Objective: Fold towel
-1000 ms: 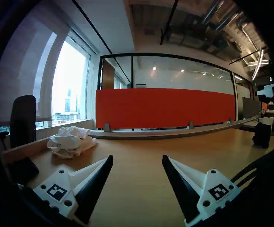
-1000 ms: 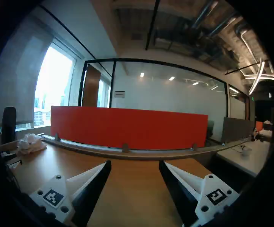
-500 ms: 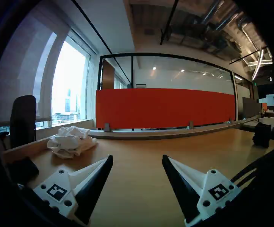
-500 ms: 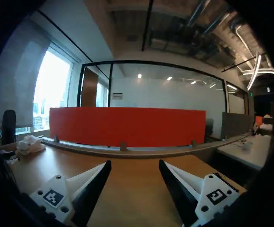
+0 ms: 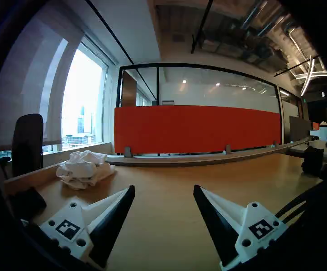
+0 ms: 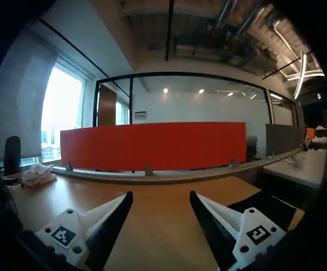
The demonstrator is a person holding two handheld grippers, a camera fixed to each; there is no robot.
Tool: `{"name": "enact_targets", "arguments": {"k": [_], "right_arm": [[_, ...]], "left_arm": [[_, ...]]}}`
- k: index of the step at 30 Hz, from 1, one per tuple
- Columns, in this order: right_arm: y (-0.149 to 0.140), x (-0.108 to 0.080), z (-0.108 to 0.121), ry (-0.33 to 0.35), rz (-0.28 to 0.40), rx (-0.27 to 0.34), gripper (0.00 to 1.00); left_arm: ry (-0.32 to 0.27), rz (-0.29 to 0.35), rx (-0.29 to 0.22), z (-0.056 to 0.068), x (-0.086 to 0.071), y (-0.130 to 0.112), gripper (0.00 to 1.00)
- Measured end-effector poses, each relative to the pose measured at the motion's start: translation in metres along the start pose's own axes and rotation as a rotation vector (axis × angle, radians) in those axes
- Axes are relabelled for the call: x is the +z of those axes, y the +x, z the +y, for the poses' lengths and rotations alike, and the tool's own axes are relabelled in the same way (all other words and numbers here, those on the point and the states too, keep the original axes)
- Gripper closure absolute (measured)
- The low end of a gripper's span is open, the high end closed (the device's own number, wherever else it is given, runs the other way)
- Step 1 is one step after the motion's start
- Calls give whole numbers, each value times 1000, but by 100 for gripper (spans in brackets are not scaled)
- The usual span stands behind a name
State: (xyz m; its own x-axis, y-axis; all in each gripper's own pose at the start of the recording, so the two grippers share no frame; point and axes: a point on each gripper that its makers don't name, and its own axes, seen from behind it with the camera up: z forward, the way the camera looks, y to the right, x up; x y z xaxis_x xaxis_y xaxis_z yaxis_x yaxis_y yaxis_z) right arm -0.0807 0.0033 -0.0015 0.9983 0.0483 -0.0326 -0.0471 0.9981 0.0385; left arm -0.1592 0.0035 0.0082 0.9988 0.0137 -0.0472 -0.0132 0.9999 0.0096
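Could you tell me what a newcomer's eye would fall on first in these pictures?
The bright red partition along the far edge of the wooden desk dominates both views. Next comes the crumpled white towel, lying unfolded at the desk's far left by the window. In front, the left gripper and right gripper hang open above bare wood.

open-plan office. long wooden desk [image 5: 172, 180] with a red divider screen [image 5: 195, 128] along its back edge, black office chair [image 5: 27, 142] at the end. glass-walled room [image 5: 217, 88] behind, tall window [image 5: 79, 108] onto city buildings. exposed pipes [image 6: 235, 27] and strip lights [image 6: 301, 72] overhead, another desk [image 6: 299, 167] alongside.
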Motion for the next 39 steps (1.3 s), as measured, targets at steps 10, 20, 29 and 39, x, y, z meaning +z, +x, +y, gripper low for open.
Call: {"name": "enact_targets", "arguments": {"k": [10, 20, 29, 39], "right_arm": [[-22, 5, 5, -9, 8, -2, 3], [-43, 8, 11, -15, 4, -2, 3], [-56, 9, 14, -15, -5, -20, 3], [-66, 8, 11, -10, -17, -28, 3]], "left_arm": [[0, 0, 0, 1, -1, 0, 4], [0, 0, 0, 0, 0, 0, 4], [0, 0, 0, 1, 0, 0, 4], [0, 0, 0, 1, 0, 0, 4]]}}
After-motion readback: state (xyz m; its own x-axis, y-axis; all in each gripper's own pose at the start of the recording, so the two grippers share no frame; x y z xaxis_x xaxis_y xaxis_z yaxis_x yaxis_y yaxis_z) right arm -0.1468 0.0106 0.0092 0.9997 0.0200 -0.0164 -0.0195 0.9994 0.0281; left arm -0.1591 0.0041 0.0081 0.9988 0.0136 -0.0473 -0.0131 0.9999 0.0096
